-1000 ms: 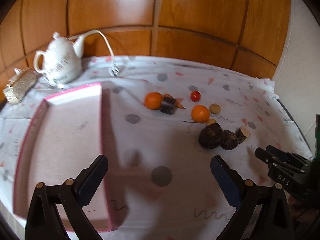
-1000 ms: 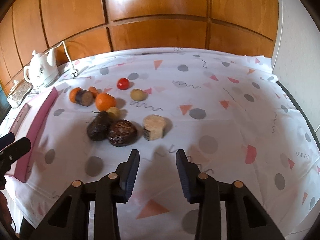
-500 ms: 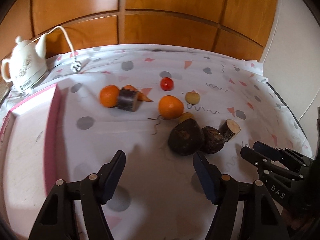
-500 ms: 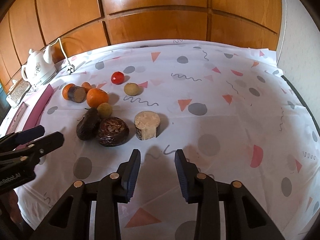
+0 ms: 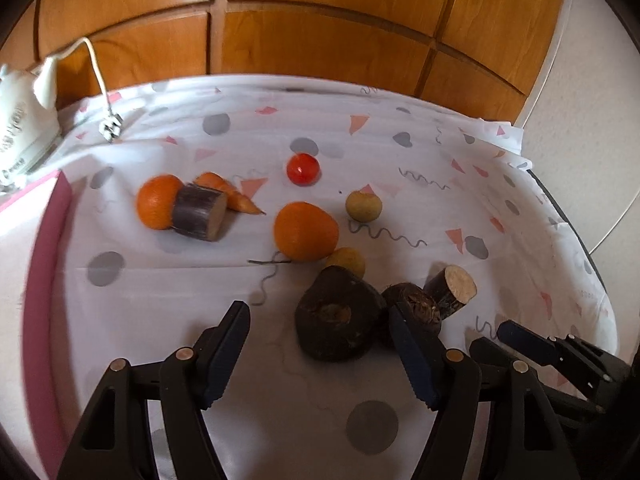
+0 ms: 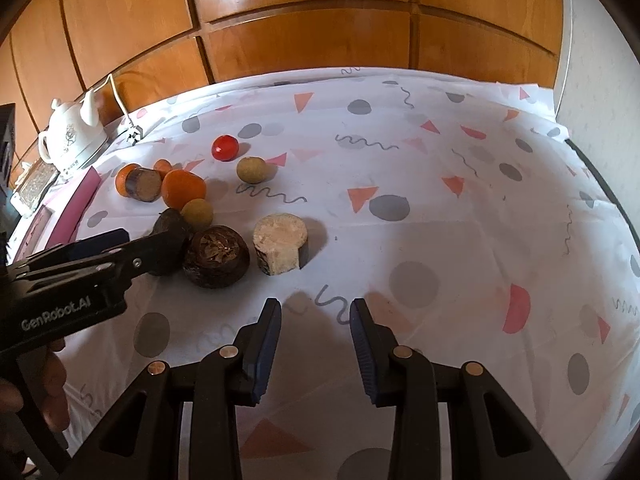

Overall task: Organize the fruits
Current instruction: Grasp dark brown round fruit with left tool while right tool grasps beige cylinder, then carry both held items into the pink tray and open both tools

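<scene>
Wood-panelled cabinets run along the back, and everything sits on a white tablecloth [image 6: 460, 240] printed with grey dots, pink triangles and squiggles.

Closest to the cameras, the right gripper [image 6: 315, 340] hovers over bare cloth with its jaws only a narrow way apart and nothing between them. The left gripper [image 5: 320, 344] has its jaws wider apart. The big dark avocado [image 5: 338, 314] lies in the gap toward the right finger, but the pads aren't pressing on it as far as I can see. In the right wrist view that gripper's finger crosses in front of the avocado.

Just beside the avocado is a round dark brown fruit [image 6: 216, 254], then a pale-faced cut stump [image 6: 280, 246]. A bit further back, a small yellowish ball [image 6: 197, 213] touches an orange [image 6: 183, 188]. Left of that, another orange [image 5: 156, 201] sits against a dark cut cylinder [image 5: 200, 212], with a carrot [image 5: 228, 197] behind. Further still: another yellowish ball [image 6: 251, 169] and a red tomato [image 6: 225, 147].

Pink tray [image 5: 46, 272] on the far left, white teapot [image 6: 74, 138] in the back corner with its cord [image 6: 120, 104].
</scene>
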Available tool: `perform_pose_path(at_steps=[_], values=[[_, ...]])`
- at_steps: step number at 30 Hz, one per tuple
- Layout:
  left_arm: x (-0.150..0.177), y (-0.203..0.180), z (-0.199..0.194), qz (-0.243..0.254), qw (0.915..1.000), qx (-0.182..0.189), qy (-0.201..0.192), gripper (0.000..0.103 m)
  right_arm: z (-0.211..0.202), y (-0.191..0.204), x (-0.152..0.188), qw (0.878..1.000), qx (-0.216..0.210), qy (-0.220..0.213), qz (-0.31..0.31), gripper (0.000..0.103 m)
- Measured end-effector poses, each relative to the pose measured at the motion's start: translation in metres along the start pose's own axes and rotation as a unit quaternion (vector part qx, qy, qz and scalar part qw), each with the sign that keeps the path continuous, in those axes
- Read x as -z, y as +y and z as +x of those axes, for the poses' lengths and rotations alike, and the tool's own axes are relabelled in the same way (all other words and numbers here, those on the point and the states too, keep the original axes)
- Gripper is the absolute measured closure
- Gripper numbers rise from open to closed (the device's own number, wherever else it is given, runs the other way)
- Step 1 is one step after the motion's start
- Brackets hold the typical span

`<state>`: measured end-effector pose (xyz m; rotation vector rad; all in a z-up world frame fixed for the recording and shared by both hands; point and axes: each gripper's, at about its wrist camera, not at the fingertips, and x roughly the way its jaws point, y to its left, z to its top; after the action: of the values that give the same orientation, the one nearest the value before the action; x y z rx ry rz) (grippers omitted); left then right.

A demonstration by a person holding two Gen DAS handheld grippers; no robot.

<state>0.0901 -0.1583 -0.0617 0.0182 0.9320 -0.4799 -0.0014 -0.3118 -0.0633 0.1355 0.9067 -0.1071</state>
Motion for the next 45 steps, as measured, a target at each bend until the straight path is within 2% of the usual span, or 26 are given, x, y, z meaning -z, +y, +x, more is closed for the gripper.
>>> perform_pose_path(at_steps=[3,9,15,19,34,45], values=[[0.000,0.004,0.002,-0.018,0.9988,0.046,0.002,0.053,0.000,-0.001,-0.001,1.000,-0.001,0.000,-0.001,0.067],[0.012,0.009,-0.010,-0.014,0.9990,0.042,-0.008,0.054,0.001,-0.002,-0.002,1.000,-0.006,0.000,0.003,0.067],[0.031,0.024,-0.027,-0.002,0.9995,0.006,-0.032,0.054,0.005,0.004,-0.008,1.000,-0.021,0.000,0.004,0.067],[0.033,0.021,-0.023,0.011,0.9991,-0.009,-0.041,0.053,0.012,0.010,-0.013,1.000,-0.019,-0.001,-0.001,0.067],[0.032,0.018,-0.013,0.018,0.9988,-0.016,-0.043,0.055,0.033,0.022,-0.024,0.999,-0.005,-0.023,-0.046,0.067],[0.041,0.023,-0.027,0.007,0.9984,-0.032,-0.045,0.055,0.030,0.028,-0.020,0.998,0.010,-0.029,-0.062,0.069]])
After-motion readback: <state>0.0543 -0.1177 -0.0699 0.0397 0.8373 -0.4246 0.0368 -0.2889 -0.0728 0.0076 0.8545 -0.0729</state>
